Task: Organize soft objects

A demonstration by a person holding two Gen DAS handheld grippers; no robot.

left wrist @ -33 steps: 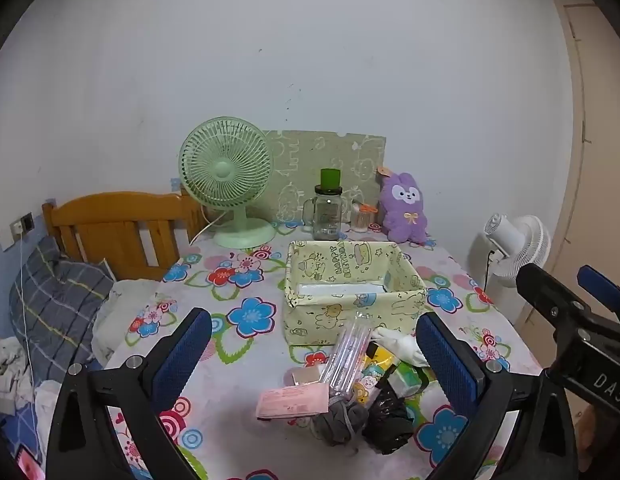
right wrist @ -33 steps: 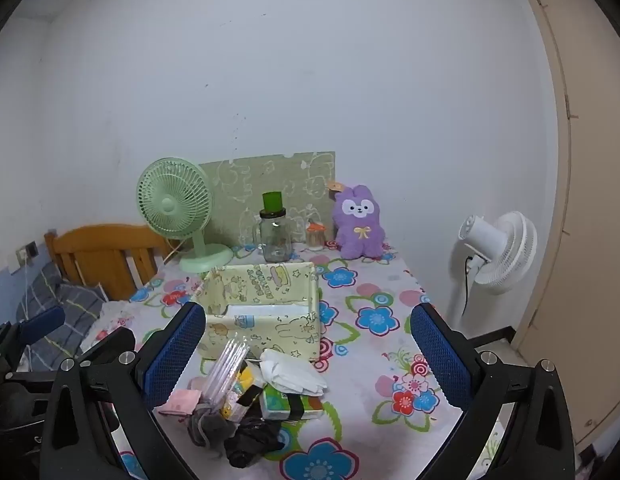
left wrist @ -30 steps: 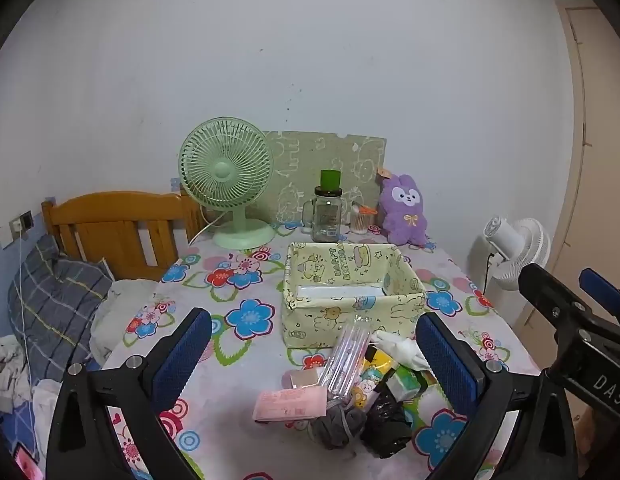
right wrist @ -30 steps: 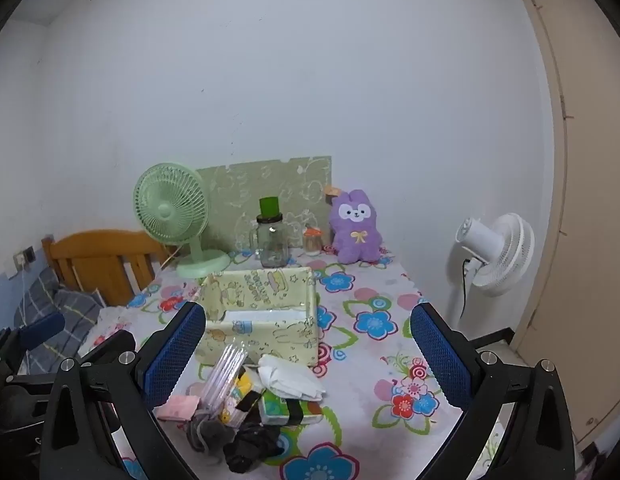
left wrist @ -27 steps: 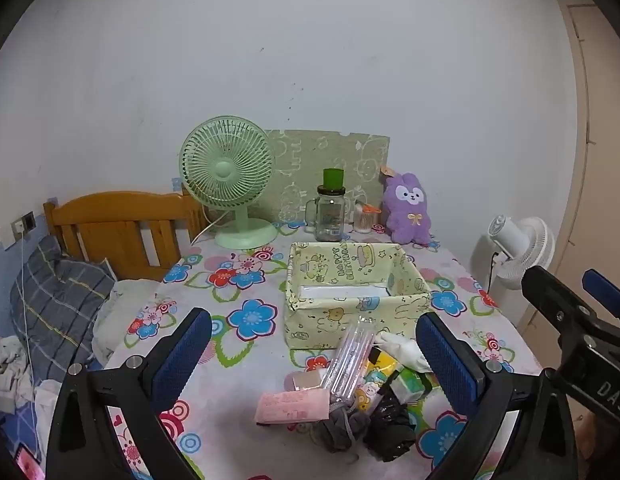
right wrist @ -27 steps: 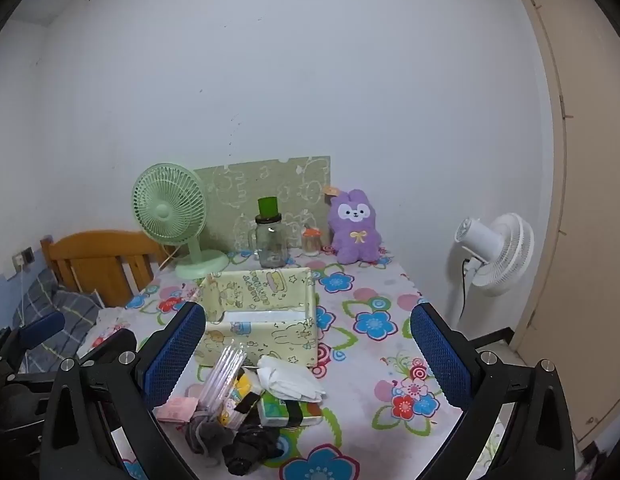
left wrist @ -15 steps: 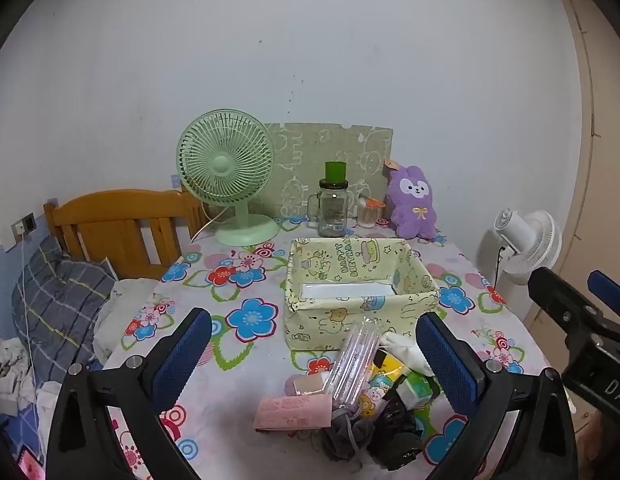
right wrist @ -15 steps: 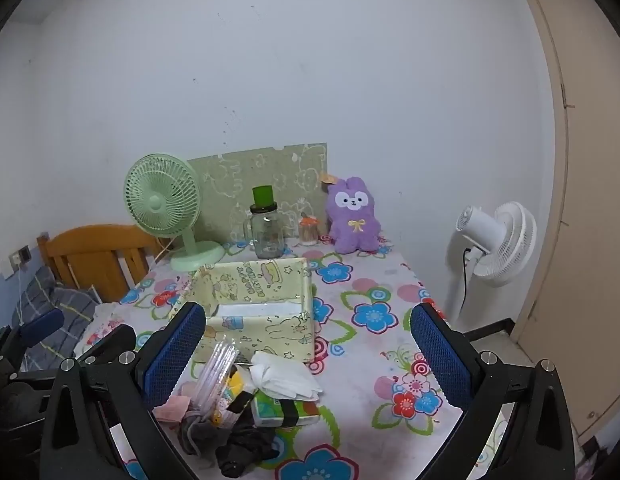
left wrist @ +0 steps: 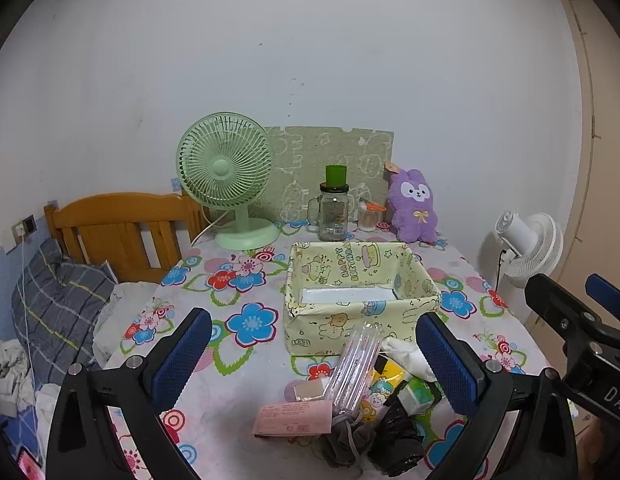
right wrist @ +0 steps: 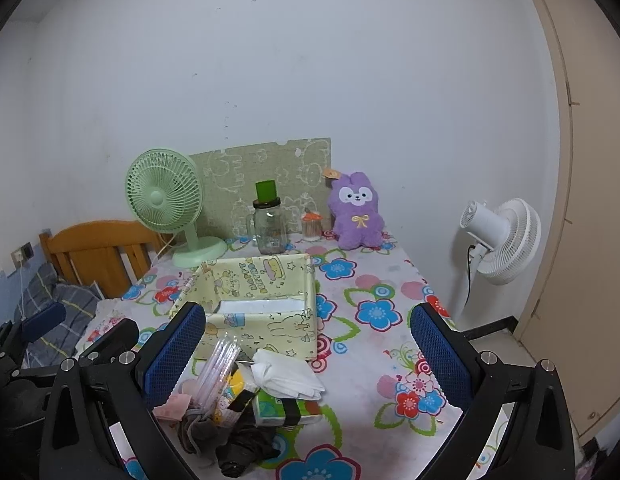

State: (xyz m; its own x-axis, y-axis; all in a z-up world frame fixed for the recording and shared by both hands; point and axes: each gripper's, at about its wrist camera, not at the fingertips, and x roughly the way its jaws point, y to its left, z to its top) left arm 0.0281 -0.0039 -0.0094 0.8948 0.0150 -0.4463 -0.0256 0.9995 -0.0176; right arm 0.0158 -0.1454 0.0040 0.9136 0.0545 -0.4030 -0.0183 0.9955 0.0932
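A heap of small items lies on the flowered tablecloth in front of a yellow-green fabric box [left wrist: 329, 328] [right wrist: 270, 332]. In it are a white cloth [left wrist: 405, 354] [right wrist: 286, 374], a grey cloth [left wrist: 345, 440] [right wrist: 194, 428], a green tissue pack [left wrist: 419, 394] [right wrist: 278, 408], a clear plastic tube pack [left wrist: 355, 364], a pink packet [left wrist: 294, 418] and a black folded umbrella [left wrist: 397, 436]. A purple plush rabbit [left wrist: 413, 206] [right wrist: 355, 212] sits at the back. My left gripper [left wrist: 313, 356] and right gripper [right wrist: 308, 350] hover open above the heap, holding nothing.
At the back stand a green desk fan [left wrist: 226, 176], a glass jar with a green lid [left wrist: 333, 212], a small orange-lidded jar [left wrist: 367, 218] and a patterned board. A wooden bed frame [left wrist: 122, 224] is on the left. A white floor fan [right wrist: 497, 240] stands on the right.
Both views have drifted slightly nearer the table, so the box and the heap look a little larger. Both grippers stayed open and nothing on the table moved.
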